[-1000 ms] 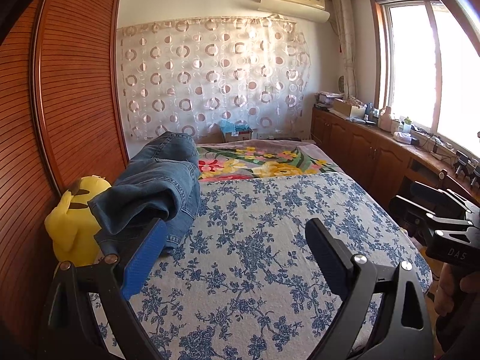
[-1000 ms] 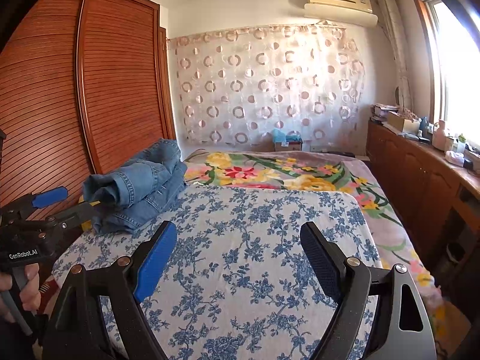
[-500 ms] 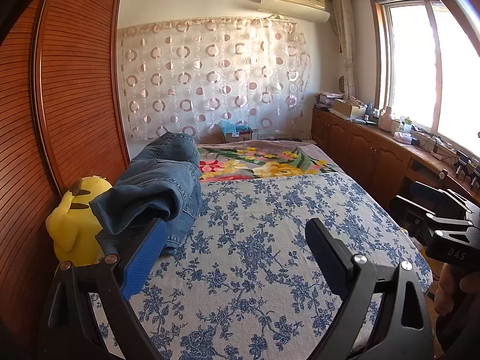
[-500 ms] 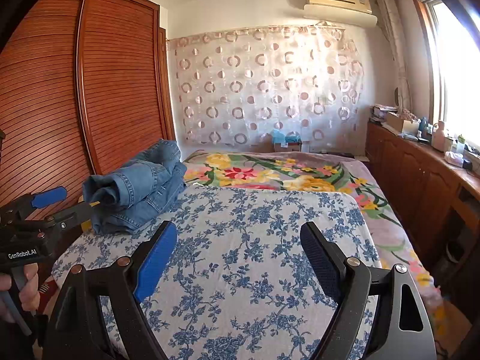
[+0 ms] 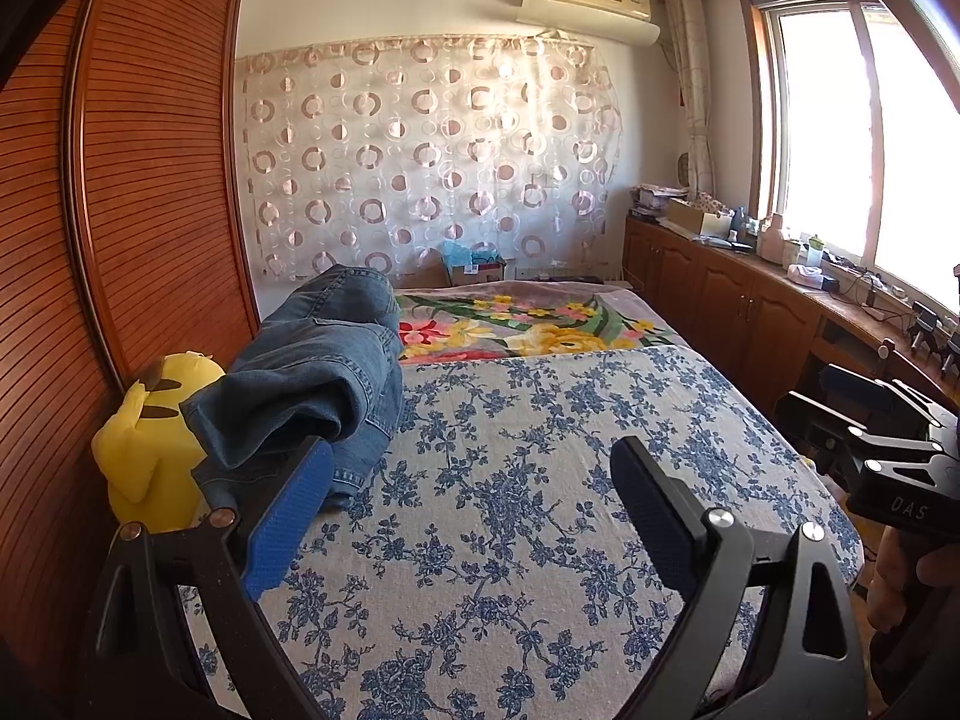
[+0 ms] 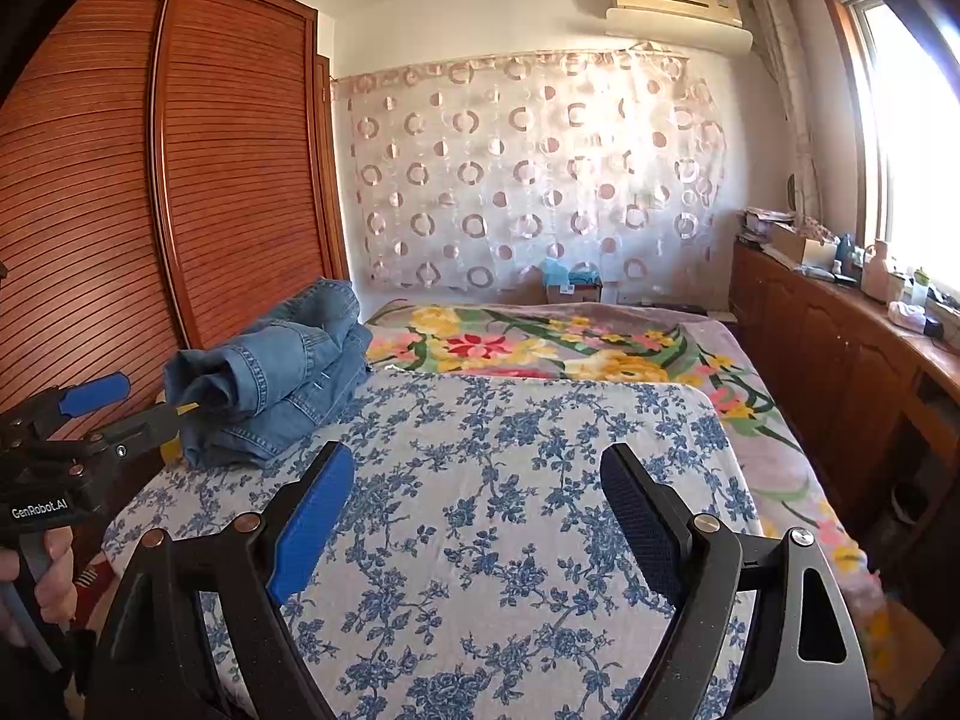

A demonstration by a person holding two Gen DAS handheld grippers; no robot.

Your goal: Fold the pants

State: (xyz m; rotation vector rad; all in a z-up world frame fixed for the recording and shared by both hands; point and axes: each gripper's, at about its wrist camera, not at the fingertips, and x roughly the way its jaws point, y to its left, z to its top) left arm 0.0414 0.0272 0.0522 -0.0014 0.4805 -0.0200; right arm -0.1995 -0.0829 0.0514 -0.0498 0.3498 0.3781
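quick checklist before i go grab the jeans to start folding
1. Jeans within view: ok, heaped at the bed's left edge beside the yellow plush toy.
2. Jeans laid flat: not ok, bunched in a pile.
3. Left gripper open and empty: ok.
4. Right gripper open and empty: ok.
5. Room to spread on the blue floral sheet: ok, nothing lies on it ahead of the fingers.
6. Waistband or hems located: cannot tell from the pile.

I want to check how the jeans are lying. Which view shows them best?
The right wrist view: the jeans lie heaped by the bed's edge, unobstructed. In the left wrist view the jeans loom closer, but the left claw hides their near edge.
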